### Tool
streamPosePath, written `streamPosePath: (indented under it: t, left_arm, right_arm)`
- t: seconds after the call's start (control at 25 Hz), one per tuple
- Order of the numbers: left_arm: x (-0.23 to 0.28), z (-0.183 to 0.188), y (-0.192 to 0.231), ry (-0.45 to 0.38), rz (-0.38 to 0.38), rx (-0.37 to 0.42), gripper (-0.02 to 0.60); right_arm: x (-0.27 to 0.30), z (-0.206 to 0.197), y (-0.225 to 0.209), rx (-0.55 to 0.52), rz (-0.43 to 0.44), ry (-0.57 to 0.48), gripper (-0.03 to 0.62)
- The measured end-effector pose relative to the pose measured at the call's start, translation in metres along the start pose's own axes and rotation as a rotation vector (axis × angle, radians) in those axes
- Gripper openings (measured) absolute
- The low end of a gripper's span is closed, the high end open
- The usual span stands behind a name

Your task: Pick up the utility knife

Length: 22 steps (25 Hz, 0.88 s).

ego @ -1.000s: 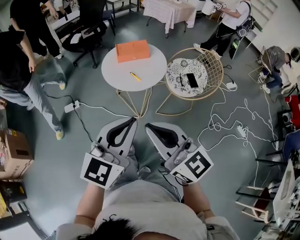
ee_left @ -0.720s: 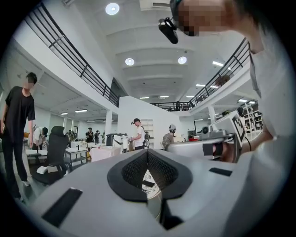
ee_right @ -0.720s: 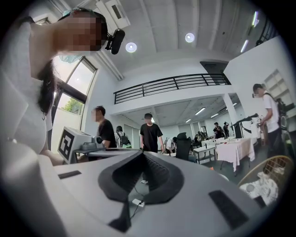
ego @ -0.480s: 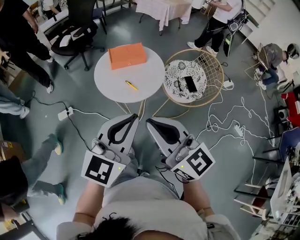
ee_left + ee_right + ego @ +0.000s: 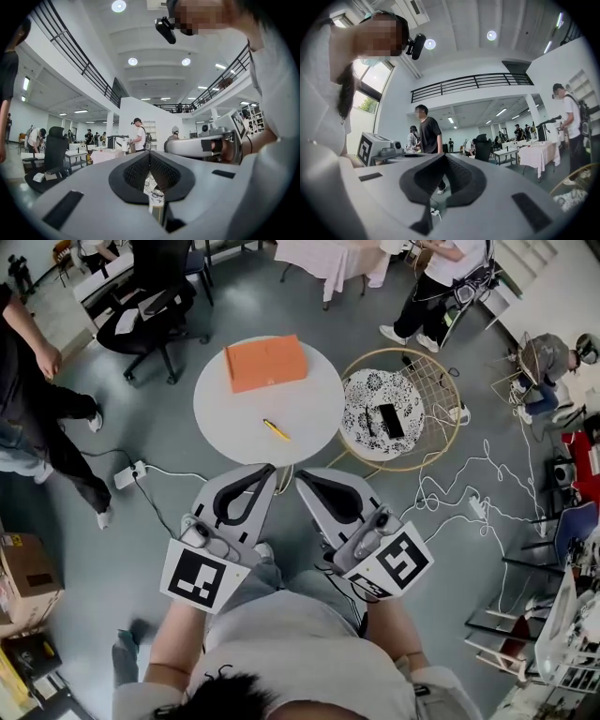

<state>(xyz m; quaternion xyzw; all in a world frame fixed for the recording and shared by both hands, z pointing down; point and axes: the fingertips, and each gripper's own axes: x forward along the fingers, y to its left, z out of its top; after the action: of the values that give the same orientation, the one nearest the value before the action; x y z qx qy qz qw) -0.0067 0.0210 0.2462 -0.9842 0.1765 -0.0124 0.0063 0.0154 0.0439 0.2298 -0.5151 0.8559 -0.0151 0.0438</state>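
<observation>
The yellow utility knife (image 5: 275,429) lies on a round white table (image 5: 309,404), in front of an orange box (image 5: 266,362). In the head view both grippers are held close to the person's body, well short of the table. The left gripper (image 5: 265,472) is shut and holds nothing. Beside it, the right gripper (image 5: 305,476) is also shut and holds nothing. Along the left gripper (image 5: 150,152) I see a hall with people in the left gripper view. The right gripper (image 5: 443,157) likewise points out into the room in its own view. No knife shows in either gripper view.
A round wire chair (image 5: 441,390) with a patterned cushion (image 5: 370,399) and a black phone (image 5: 390,420) stands right of the table. Cables and a power strip (image 5: 128,474) lie on the floor. A person (image 5: 37,418) walks at left. An office chair (image 5: 155,306) stands behind.
The head view has shifted a little, so the table sits slightly nearer and to the right. The person at left has walked on. Both grippers stay shut near the body.
</observation>
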Motion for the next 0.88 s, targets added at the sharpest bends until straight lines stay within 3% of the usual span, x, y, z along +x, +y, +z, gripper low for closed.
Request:
streamPosePath:
  t: [0.44, 0.88]
  left_arm:
    - [0.012, -0.005, 0.038, -0.009, 0.003, -0.016, 0.011]
    - [0.047, -0.012, 0.085, 0.003, 0.065, -0.014, 0.011]
  right_arm:
    - [0.031, -0.009, -0.023, 0.006, -0.016, 0.036, 0.008]
    - [0.079, -0.027, -0.075, 0.022, 0.041, 0.071, 0.009]
